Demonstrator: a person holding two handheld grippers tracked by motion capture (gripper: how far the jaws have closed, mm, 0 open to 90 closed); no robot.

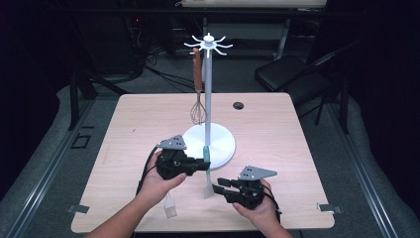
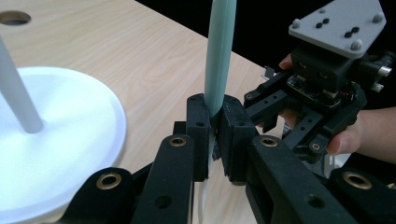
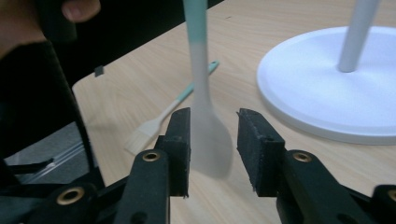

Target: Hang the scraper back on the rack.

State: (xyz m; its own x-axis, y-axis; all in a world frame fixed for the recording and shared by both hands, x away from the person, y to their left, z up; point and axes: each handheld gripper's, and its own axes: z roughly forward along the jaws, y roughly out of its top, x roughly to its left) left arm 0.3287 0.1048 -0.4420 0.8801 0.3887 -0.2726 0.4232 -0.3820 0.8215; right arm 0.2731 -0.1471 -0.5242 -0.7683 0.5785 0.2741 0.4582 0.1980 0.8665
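Note:
A spatula (image 1: 207,171) with a teal handle and a pale translucent blade stands nearly upright just in front of the white stand's base (image 1: 225,146). My left gripper (image 1: 203,163) is shut on its teal handle (image 2: 219,56); in the left gripper view the pads (image 2: 198,135) squeeze the handle from both sides. My right gripper (image 1: 216,184) is open, and the spatula's blade (image 3: 205,140) hangs between its fingers (image 3: 180,140) with a gap on each side. A whisk (image 1: 197,94) with a brown handle hangs from the stand's hooked top (image 1: 209,42).
A pastry brush (image 1: 170,206) with a teal handle lies flat near the table's front edge, by my left wrist. A round cable hole (image 1: 238,105) sits at the back of the table. A black chair (image 1: 287,74) stands behind the table's right corner.

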